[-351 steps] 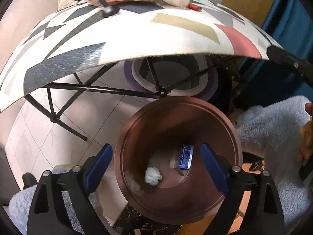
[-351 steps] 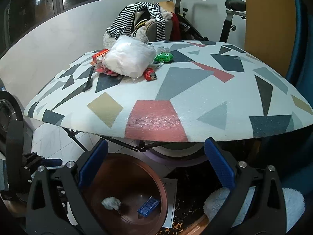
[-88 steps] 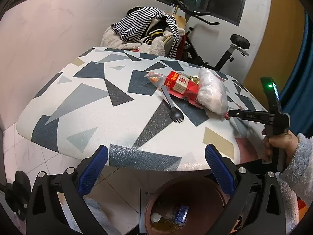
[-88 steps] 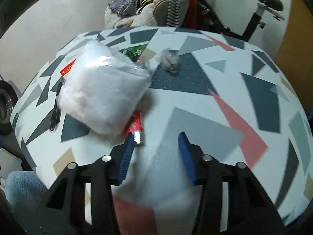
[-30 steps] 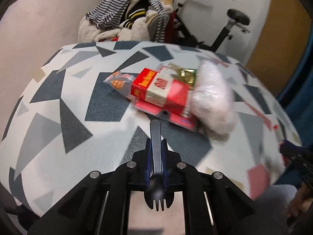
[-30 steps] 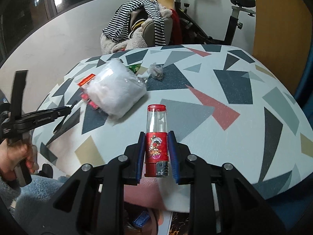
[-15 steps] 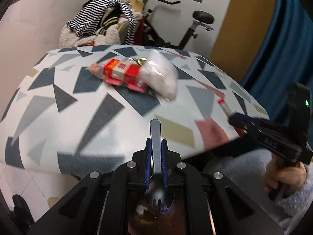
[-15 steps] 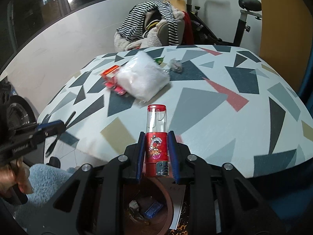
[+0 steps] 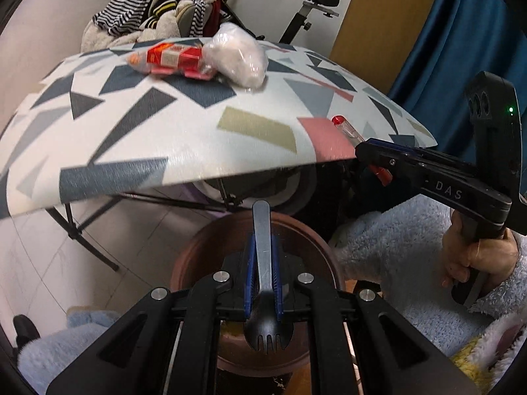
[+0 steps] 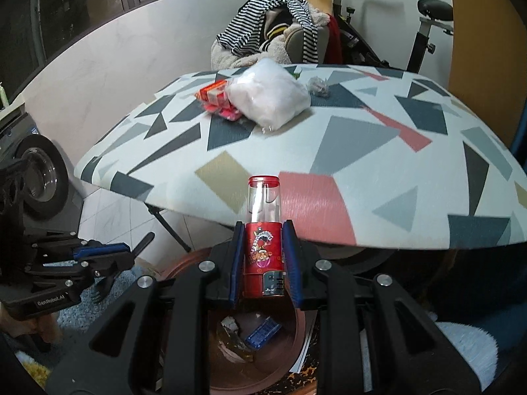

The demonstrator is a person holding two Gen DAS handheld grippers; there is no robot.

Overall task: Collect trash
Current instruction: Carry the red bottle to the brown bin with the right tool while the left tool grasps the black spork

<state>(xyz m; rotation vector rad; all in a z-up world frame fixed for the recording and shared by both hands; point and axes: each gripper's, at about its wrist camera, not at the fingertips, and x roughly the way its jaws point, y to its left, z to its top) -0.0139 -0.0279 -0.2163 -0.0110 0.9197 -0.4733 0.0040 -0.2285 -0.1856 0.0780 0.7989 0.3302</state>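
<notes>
The bin [image 9: 194,256] is largely hidden behind the left gripper [image 9: 263,291], so its contents barely show there. The box [image 10: 212,93] is blurred, its print unreadable. The small clump [image 10: 318,85] at the table's [image 10: 378,171] far side is too small to identify.

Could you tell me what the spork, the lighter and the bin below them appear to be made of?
Spork: probably plastic, matte dark grey, thin moulded tines. Lighter: clear plastic upper body, red printed wrap, shiny metal at the near end. Bin: smooth reddish-brown with a soft sheen, likely plastic, though coated metal cannot be ruled out.
</notes>
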